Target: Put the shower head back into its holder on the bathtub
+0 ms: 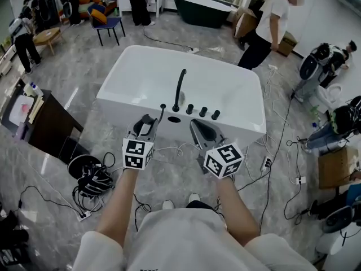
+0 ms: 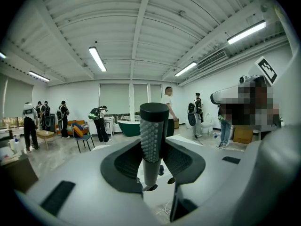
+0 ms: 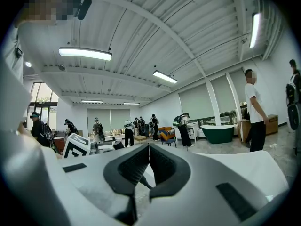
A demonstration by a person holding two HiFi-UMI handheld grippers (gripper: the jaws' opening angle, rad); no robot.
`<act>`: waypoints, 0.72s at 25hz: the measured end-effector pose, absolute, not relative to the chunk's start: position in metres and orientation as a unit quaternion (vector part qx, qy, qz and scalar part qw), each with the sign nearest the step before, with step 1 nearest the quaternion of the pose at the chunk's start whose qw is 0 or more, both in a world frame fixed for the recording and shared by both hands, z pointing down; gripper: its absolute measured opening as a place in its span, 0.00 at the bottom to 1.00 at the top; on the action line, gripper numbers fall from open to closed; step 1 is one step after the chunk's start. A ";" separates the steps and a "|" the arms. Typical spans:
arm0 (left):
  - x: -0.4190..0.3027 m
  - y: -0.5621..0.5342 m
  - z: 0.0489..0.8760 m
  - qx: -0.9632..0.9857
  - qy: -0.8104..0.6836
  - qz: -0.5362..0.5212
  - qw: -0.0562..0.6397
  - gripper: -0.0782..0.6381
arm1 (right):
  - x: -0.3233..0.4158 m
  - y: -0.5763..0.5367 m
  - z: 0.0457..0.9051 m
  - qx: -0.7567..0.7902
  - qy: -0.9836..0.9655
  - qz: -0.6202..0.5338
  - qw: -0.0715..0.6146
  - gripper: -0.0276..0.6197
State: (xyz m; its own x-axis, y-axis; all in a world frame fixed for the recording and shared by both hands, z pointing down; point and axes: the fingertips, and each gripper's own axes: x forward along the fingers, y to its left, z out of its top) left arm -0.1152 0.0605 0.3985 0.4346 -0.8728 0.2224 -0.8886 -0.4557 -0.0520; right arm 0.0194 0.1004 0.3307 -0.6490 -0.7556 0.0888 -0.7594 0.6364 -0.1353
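**A:** Whereabouts of the shower head?

**B:** Clamped upright in the left gripper. Ribbed pads pressed against both sides of a knobbed grey handle topped with a black cap. Held just in front of the near rim of the white bathtub, not yet seated in anything.

**A:** And the right gripper?

**B:** Closed, fingertips touching, empty. Just beside the left one, pointing at the same near rim.

**A:** On that rim?

**B:** A tall black spout arching over the basin. Right of its base, a row of three black knobs. Just in front of the spout's base, a dark oval opening, close beside the tip of the shower head. Spout directly behind that opening, knobs just to its right.

**A:** Around the tub?

**B:** Grey marbled floor strewn with thin cables, mostly on the right. A pale cord looping low between the two grippers. A coiled black cable bundle at lower left, beside a dark cabinet. Beyond the far right corner, a person in a white shirt bending forward near cardboard boxes. Further back, a dark green bathtub and a blue chair. At far left, another person standing, well apart from the tub.
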 end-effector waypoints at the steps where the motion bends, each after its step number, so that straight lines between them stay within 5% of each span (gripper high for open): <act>1: -0.116 0.060 0.398 0.846 -0.521 0.108 0.037 0.30 | 0.017 0.101 0.331 0.417 -0.905 0.081 0.014 0.07; 18: -0.124 0.027 0.377 0.846 -0.523 0.100 0.015 0.30 | 0.003 0.055 0.341 0.398 -0.913 0.091 0.005 0.07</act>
